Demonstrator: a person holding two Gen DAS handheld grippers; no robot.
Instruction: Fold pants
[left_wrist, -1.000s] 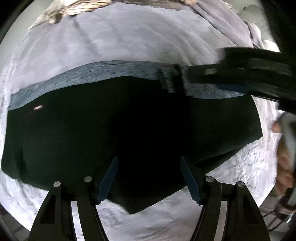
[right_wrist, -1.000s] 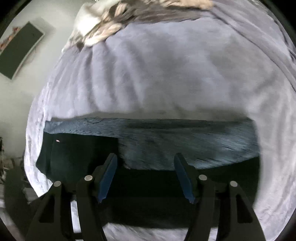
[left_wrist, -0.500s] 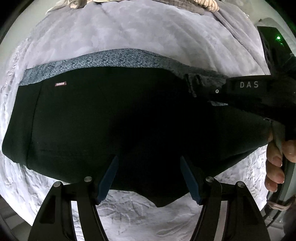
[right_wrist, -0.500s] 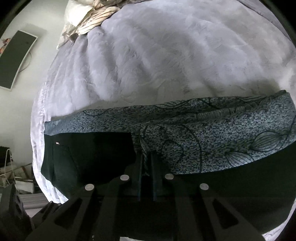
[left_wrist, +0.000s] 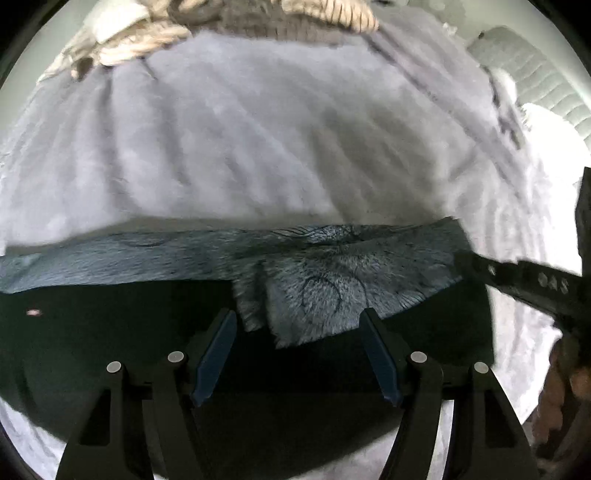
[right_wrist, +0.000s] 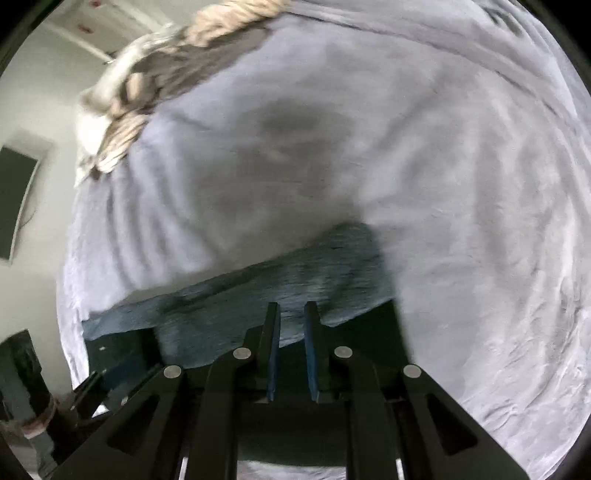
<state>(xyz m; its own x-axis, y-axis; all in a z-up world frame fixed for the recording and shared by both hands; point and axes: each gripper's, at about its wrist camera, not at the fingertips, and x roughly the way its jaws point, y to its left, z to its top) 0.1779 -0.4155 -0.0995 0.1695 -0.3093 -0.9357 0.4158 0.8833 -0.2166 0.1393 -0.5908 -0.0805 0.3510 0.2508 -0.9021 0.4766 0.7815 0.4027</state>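
Note:
The dark pants (left_wrist: 110, 332) lie flat on the grey bedspread (left_wrist: 258, 147), with a blue-grey patterned waistband (left_wrist: 325, 291) along their far edge. My left gripper (left_wrist: 299, 325) is open just above the pants, its fingers either side of the waistband's middle. My right gripper (right_wrist: 291, 314) has its jaws nearly closed with a narrow gap, hovering at the waistband (right_wrist: 295, 280) near the right end of the pants (right_wrist: 122, 358); whether it pinches cloth is unclear. Its black body (left_wrist: 535, 284) reaches in from the right in the left wrist view.
A striped beige blanket (left_wrist: 147, 40) is bunched at the far end of the bed; it also shows in the right wrist view (right_wrist: 122, 110). A dark wall screen (right_wrist: 14, 203) hangs at left. The bed's left edge (right_wrist: 66, 295) drops to the floor.
My left gripper moved forward over the pants to the waistband, staying open. My right gripper closed about half a second ago, then shifted toward the pants' right end.

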